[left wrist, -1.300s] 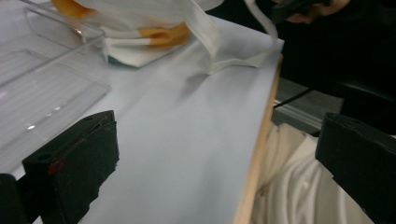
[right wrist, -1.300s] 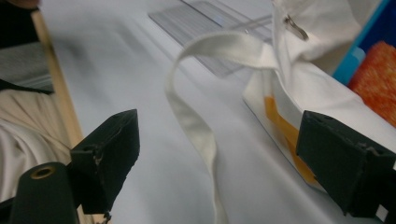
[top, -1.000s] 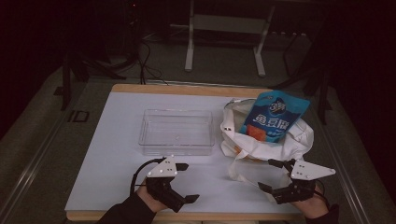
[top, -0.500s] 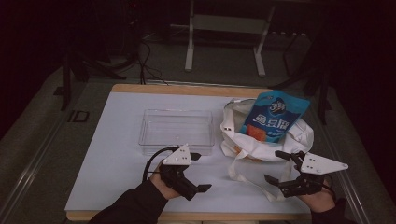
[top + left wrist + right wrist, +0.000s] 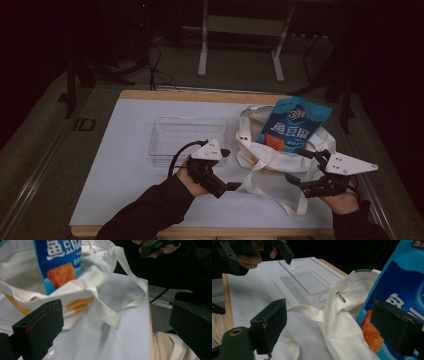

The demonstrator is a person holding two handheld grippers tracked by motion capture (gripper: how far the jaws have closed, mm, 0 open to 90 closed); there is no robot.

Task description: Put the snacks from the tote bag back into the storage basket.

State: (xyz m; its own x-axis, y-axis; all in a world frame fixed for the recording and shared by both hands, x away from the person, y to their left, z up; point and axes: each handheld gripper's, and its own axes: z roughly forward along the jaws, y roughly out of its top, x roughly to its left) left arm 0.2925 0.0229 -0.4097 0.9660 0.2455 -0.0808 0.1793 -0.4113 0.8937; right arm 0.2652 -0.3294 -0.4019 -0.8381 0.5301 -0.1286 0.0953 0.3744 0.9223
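Tote bag [image 5: 280, 160], of white cloth, lies on the right part of the bench [image 5: 125, 170], its mouth gaping toward the person and its straps trailing forward over the white surface. Nearest the person, two sleeved forearms come in from the bench's front edge, each hand holding a tool. The left tool [image 5: 231, 170] hovers over the bench just left of the bag, its jaws spread wide and holding nothing; in the left gripper view the jaws frame the bag's rim and one looping strap [image 5: 110, 312], without touching either. The right tool [image 5: 300, 167] sits at the bag's front right edge, jaws likewise apart and empty; in the right gripper view they stand on either side of the bag's rim and the lower part of the snack packet [image 5: 397, 302]. That packet [image 5: 295, 127], blue with white lettering and an orange picture, stands upright in the bag's mouth, its top half rising clear of the cloth. Left of the bag, just beyond the left tool, a clear plastic tray [image 5: 185, 137] rests empty on the bench. Beyond the bench's far edge, the floor is dark, with a metal stand [image 5: 240, 30] on it.
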